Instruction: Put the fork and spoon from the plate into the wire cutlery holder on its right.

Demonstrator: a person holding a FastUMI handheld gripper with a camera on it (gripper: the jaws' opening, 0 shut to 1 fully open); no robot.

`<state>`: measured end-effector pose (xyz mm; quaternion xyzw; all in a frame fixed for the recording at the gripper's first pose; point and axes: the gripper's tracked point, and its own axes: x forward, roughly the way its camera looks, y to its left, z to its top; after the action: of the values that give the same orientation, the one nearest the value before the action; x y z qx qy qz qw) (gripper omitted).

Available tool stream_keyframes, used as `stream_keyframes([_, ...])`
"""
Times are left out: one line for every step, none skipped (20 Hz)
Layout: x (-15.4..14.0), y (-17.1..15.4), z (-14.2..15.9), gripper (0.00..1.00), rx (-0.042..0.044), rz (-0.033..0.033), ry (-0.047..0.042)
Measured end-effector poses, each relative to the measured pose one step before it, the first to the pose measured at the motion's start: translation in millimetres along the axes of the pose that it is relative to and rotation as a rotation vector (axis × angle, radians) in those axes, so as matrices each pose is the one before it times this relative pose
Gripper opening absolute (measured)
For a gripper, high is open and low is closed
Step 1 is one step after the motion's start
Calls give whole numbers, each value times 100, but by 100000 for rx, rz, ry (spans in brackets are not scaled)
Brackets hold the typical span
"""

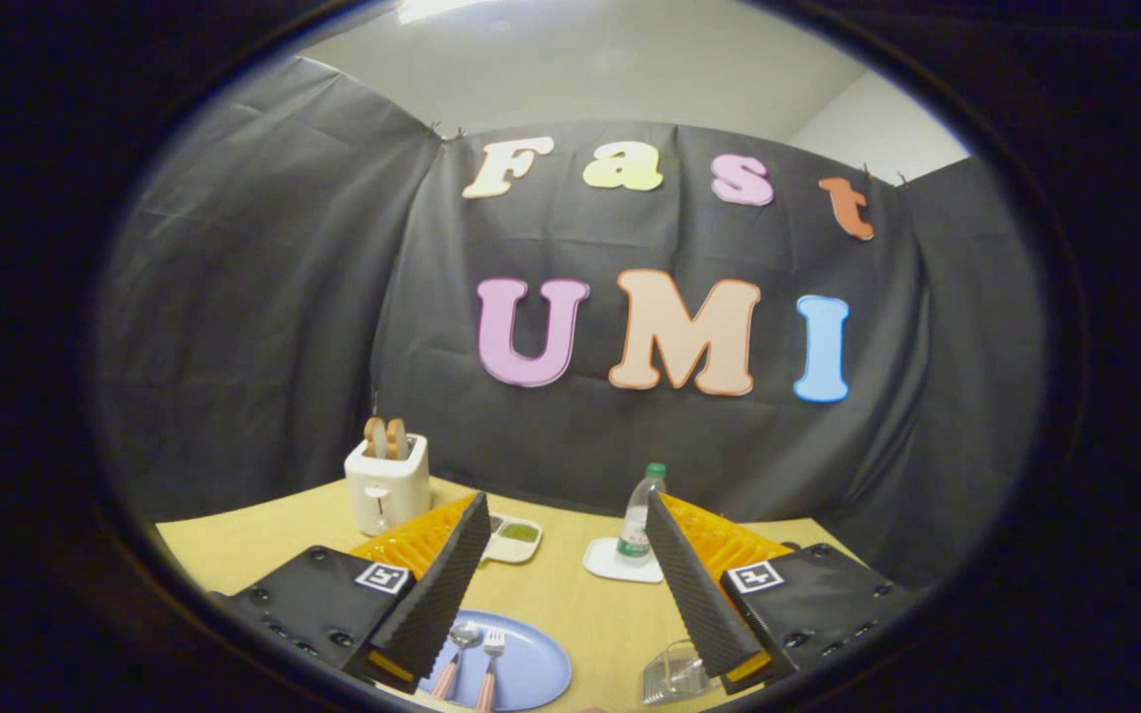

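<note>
While gripper [567, 515] gapes empty, wooden table [570, 604], black cloth wall [263, 327].

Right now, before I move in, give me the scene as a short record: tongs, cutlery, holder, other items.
tongs: open, wide apart, holding nothing, above the table
plate: blue, below the tongs, nearer one finger
spoon: on the plate, beside the fork
fork: on the plate, tines pointing away
holder: right of the plate, by the other finger; contents hard to tell
beyond the tongs: toaster with toast, small tray, bottle on a coaster
</note>
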<state>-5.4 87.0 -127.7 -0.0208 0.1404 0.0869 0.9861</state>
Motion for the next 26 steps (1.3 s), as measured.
stream_keyframes([146, 512, -1233, 99, -272, 1703, 3773])
stream_keyframes([312, 428, -1369, 100, -269, 1422, 3746])
stream_keyframes([257, 269, -1151, 100, -442, 878, 3591])
stream_keyframes([192, 309, -1277, 100, -280, 960, 3507])
stream_keyframes([189, 282, -1115, 100, -157, 646, 3040])
stream_keyframes([279, 174, -1379, 100, -452, 682, 3504])
stream_keyframes([256, 270, -1201, 100, -399, 965, 3138])
stream_keyframes([206, 452, -1320, 100, -585, 1035, 3184])
stream_keyframes([223, 115, -1229, 100, -801, 614, 3414])
stream_keyframes([413, 152, -1363, 100, -407, 834, 3185])
stream_keyframes([282, 220, -1073, 100, -343, 799, 3512])
stream_keyframes([333, 198, -1267, 100, -228, 604, 2894])
stream_keyframes([284, 145, -1097, 100, -457, 607, 3247])
stream_keyframes([174, 99, -963, 100, -348, 700, 2364])
stream_keyframes([409, 51, -841, 100, -345, 367, 2479])
stream_keyframes([459, 83, -796, 100, -648, 68, 2967])
stream_keyframes([512, -126, -883, 100, -544, -8, 3133])
stream_keyframes([545, 138, -1021, 100, -480, 206, 3330])
stream_keyframes([312, 79, -769, 100, -62, 443, 2706])
stream_keyframes([155, 118, -969, 100, -137, 578, 2637])
stream_keyframes([277, 206, -661, 100, -493, 1270, 2554])
stream_keyframes([154, 316, -718, 100, -497, 981, 2633])
stream_keyframes([300, 37, -534, 99, -943, 541, 1887])
stream_keyframes([143, 97, -624, 99, -1071, 425, 1824])
stream_keyframes([146, 165, -361, 99, -922, 232, 1246])
stream_keyframes([238, 278, -190, 92, -439, 1076, 757])
